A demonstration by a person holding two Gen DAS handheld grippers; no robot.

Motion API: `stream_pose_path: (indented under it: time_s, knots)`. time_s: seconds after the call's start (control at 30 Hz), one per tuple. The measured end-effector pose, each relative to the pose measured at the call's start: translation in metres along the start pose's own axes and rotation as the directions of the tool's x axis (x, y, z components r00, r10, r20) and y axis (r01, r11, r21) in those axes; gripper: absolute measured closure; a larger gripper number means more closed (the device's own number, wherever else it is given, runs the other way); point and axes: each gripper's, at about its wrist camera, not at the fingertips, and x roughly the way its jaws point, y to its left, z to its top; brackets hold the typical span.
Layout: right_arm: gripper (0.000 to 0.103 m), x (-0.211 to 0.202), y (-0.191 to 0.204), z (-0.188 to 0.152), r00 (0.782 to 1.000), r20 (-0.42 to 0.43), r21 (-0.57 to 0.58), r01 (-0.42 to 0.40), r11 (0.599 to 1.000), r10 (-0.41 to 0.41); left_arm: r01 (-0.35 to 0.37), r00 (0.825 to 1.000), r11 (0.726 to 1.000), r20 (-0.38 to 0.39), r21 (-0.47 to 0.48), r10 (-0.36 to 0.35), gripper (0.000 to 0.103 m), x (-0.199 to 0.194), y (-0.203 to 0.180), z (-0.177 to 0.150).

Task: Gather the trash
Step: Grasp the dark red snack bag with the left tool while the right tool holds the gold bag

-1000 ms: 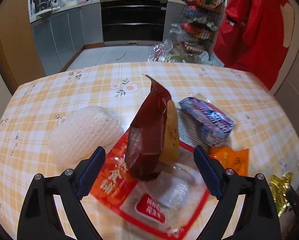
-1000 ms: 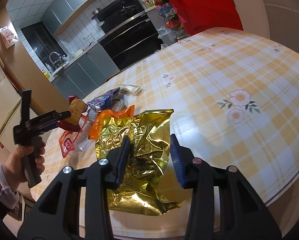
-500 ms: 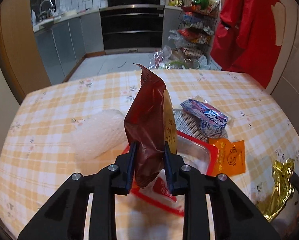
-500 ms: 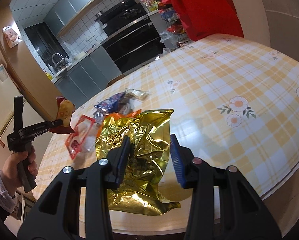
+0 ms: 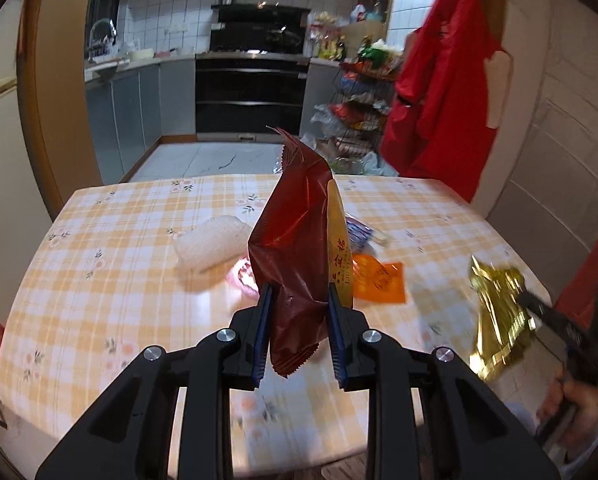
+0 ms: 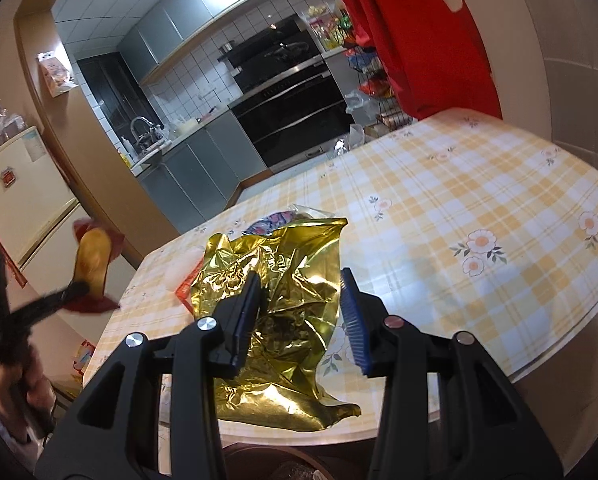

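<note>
Wrappers are the business in the left wrist view: the left gripper [image 5: 297, 332] has its jaws narrowed onto a dark red wrapper [image 5: 295, 248], with a yellow packet [image 5: 339, 252] standing against its right side, both upright and clear of the tabletop [image 5: 99, 300]. Pinching low leaves the tall ends free, probably so the pair can be carried off together. A bubble-wrap wad [image 5: 211, 248] and an orange sachet [image 5: 379, 282] lie on the cloth beyond. A second ago these jaws stood wide around the wrapper as it rested among the litter; now they grip it and the tabletop looks farther below.

Seen from the right wrist, the right gripper [image 6: 299, 312] clamps crumpled gold foil [image 6: 279, 280] at a middling width, its bulk hanging free above the near table edge. That grip is unchanged, but the foil has lifted off the cloth. At left the other gripper, blurred, has swung out past the table's edge.
</note>
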Motion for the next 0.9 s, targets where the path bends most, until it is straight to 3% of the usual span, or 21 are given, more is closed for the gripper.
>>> stream_pose_path:
  time_s: [0.23, 0.5, 0.9]
  knots:
    - [0.061, -0.034, 0.012, 0.000, 0.999, 0.035, -0.022, -0.010, 1.000, 0.011, 0.024, 1.000, 1.000, 0.003, 0.017, -0.024, 0.078, -0.060, -0.023, -0.052]
    - [0.061, -0.063, 0.028, -0.005, 0.998, 0.057, -0.048, -0.024, 0.999, 0.027, 0.069, 0.998, 0.998, -0.005, -0.012, -0.069, 0.078, -0.097, -0.028, -0.088]
    - [0.061, -0.086, 0.040, -0.012, 0.997, 0.068, -0.090, -0.039, 0.995, 0.045, 0.117, 0.988, 0.993, -0.100, -0.034, -0.120, 0.077, -0.096, -0.040, -0.127]
